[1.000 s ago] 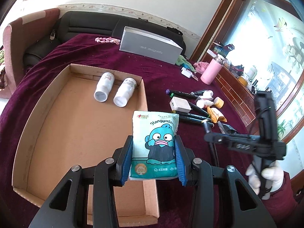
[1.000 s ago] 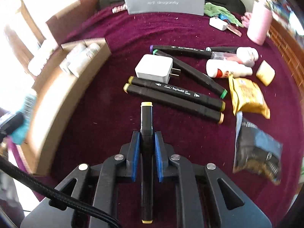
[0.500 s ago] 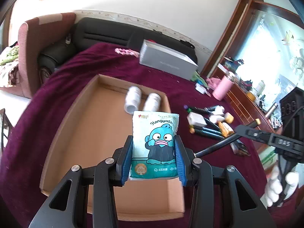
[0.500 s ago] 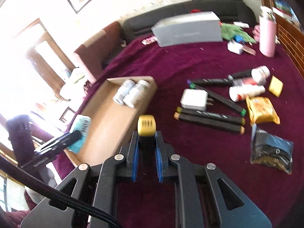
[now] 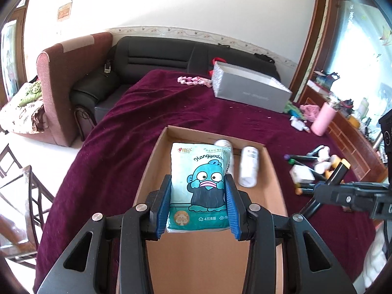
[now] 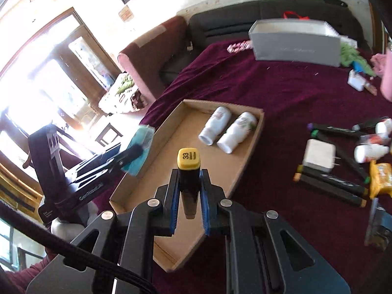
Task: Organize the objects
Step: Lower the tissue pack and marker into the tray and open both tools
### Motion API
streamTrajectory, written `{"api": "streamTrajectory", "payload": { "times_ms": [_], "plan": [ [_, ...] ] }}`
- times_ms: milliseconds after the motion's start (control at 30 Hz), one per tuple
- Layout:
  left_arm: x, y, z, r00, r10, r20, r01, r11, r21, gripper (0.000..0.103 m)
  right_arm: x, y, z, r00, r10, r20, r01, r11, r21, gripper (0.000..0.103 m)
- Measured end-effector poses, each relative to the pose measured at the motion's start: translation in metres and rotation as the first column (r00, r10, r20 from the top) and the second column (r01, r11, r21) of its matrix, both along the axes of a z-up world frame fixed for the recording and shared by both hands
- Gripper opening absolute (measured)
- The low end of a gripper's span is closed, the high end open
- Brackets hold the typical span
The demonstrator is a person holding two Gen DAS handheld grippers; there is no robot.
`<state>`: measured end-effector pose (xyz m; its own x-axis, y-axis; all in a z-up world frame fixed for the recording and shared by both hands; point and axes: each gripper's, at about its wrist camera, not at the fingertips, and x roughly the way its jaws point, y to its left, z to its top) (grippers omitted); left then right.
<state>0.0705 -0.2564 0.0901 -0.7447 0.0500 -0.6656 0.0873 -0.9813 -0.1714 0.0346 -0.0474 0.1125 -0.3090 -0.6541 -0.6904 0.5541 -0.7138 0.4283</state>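
Left tongs [image 5: 199, 202] pinching tissue pack [image 5: 199, 186], held over cardboard tray [image 5: 274, 171]. Right tongs [image 6: 188, 193] clamped on yellow-capped marker [image 6: 188, 171], above tray's near corner.

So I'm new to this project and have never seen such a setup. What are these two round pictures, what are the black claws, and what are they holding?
There is no robot. A person holds a two-finger gripper in each hand, and a wide-angle camera on each looks forward along its fingers, hence the round pictures.

In the left view, the left gripper is shut on a tissue pack above a cardboard tray. In the right view, the right gripper is shut on a yellow-capped marker.

Two white bottles lie in the tray. On the purple cloth beside it lie more markers, a white charger, a yellow snack packet and a grey box.
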Motion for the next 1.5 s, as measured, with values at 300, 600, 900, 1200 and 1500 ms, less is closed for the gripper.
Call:
{"api": "streamTrajectory", "payload": {
  "times_ms": [300,600,900,1200,1500],
  "plan": [
    [-0.04,-0.011,-0.016,0.997,-0.004,0.074,0.003,1.0,0.019,0.035,-0.049,-0.051,-0.031,0.994,-0.005,0.107,0.004,1.0,0.012,0.013],
    [-0.06,-0.019,-0.029,0.993,0.004,0.116,-0.006,1.0,0.014,0.035,-0.083,-0.087,-0.05,0.984,-0.018,0.179,0.013,0.999,0.031,0.013],
    [-0.076,-0.017,-0.045,0.988,-0.013,0.154,0.008,0.999,0.031,0.035,-0.111,-0.107,-0.066,0.975,-0.042,0.22,0.027,0.997,0.071,0.013],
    [-0.088,-0.024,-0.057,0.984,0.002,0.178,-0.012,0.999,0.053,0.035,-0.126,-0.114,-0.075,0.972,-0.057,0.228,0.036,0.995,0.096,0.013],
    [-0.094,-0.022,-0.063,0.984,0.009,0.178,-0.02,0.998,0.057,0.037,-0.132,-0.122,-0.088,0.968,-0.061,0.245,0.033,0.992,0.119,0.013]
  ]
}}
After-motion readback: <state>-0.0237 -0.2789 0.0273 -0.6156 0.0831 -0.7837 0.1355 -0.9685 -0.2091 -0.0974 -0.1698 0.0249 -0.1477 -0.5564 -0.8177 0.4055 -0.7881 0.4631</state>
